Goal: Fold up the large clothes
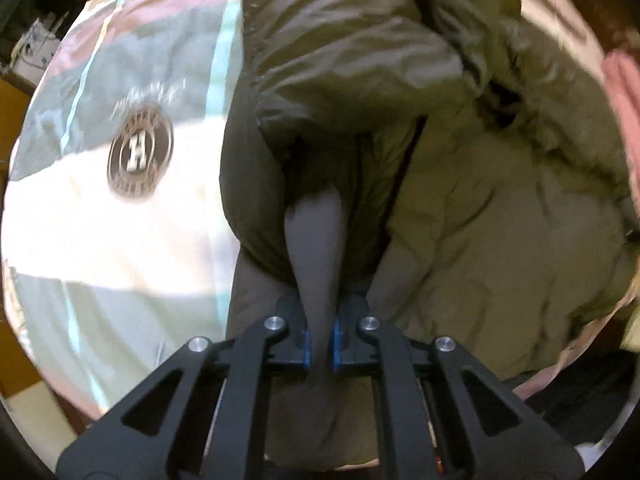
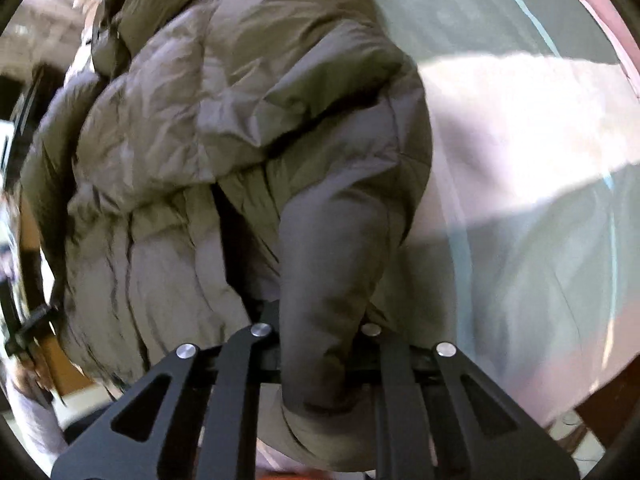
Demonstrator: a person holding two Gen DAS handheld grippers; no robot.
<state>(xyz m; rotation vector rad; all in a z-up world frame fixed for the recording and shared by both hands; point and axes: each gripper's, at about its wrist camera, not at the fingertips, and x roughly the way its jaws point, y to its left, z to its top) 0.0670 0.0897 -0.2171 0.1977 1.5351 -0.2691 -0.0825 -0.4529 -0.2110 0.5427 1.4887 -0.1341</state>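
Garment: olive puffer jacket [image 1: 480,208], crumpled, lying on a bed.
Bedding: pastel patchwork cover [image 1: 100,220] with a round dark emblem [image 1: 140,156], spread beside the jacket.
Left tongs [image 1: 320,336]: pressed together, blue pads pinching a grey-brown fold of the jacket, aimed downward.
Right tongs [image 2: 320,344]: fingertips hidden by a bunched dark jacket fold drawn between the arms; closed on that fold.
Image quality: motion blur in both views.

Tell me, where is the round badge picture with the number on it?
In the left wrist view, the round badge is printed on the pale bedcover, on the left side, just beside the edge of the olive puffy jacket.
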